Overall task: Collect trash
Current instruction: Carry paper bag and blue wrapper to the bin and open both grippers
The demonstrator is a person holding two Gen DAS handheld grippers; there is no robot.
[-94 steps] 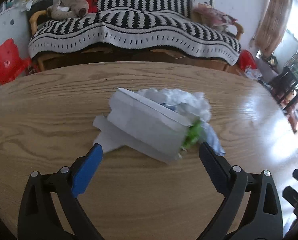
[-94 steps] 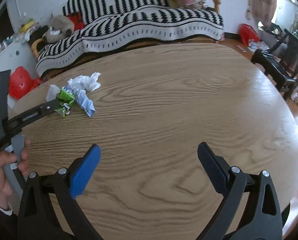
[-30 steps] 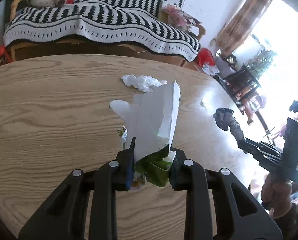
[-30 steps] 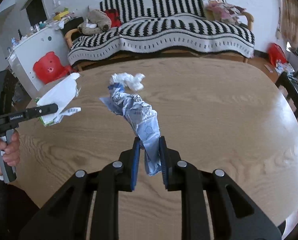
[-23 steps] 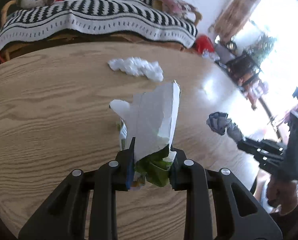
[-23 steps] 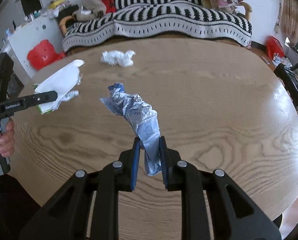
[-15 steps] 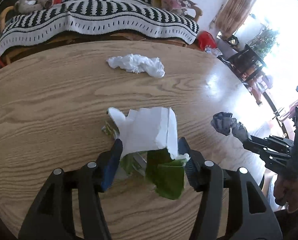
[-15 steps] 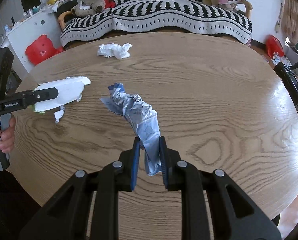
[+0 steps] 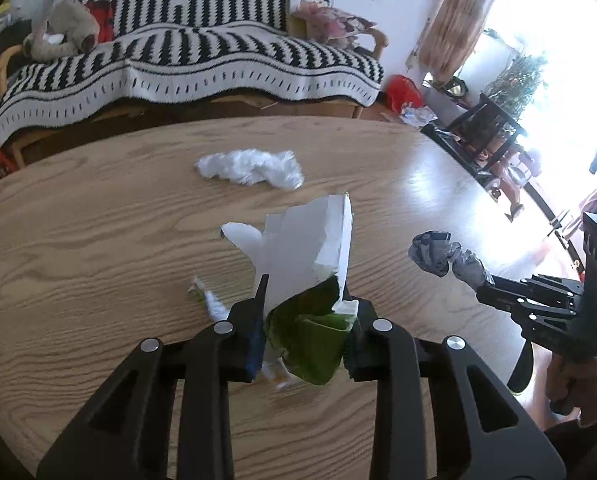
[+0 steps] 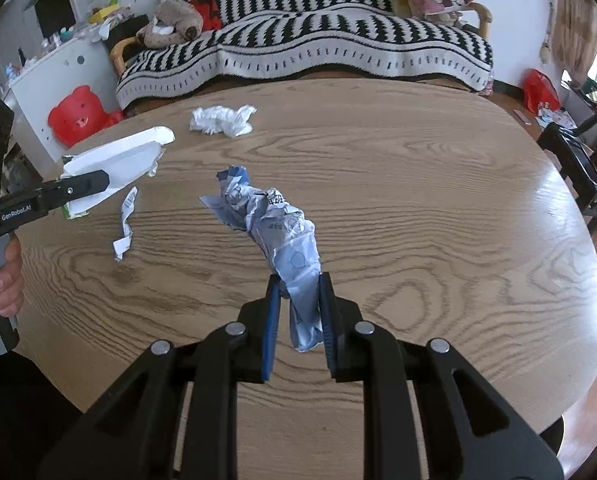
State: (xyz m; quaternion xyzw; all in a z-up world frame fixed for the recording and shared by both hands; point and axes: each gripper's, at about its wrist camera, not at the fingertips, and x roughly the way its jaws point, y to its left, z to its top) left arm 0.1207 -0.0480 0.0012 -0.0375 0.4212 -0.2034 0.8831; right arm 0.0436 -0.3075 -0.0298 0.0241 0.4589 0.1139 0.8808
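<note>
Trash is partly in hand and partly loose on the counter [image 10: 418, 184]. The left hand-held gripper [image 9: 304, 320] is clamped on a torn white carton [image 9: 306, 248] with a crumpled green wrapper [image 9: 310, 336] bunched between its pads; its jaws have just closed again, and the carton stands up out of the narrow gap. The right hand-held gripper [image 10: 298, 312], jaws narrow, pinches a crumpled blue-and-white wrapper [image 10: 274, 224], which rises out of the jaws clear of the wood.

Two pieces are not yet gathered. A crumpled white tissue [image 10: 220, 120] lies at the far side of the counter, well apart from both tools. A thin white paper strip [image 10: 124, 224] lies on the near left, just below the carton held by the left tool as the right camera sees it.

By my reading the step in hand is the pick-up: both tools are loaded and neither can take more without letting go. The next move calls for a place to drop these loads, then a return for the tissue and the strip.

No bin, bag or other container shows in either view, so where the trash is meant to go cannot be told.
</note>
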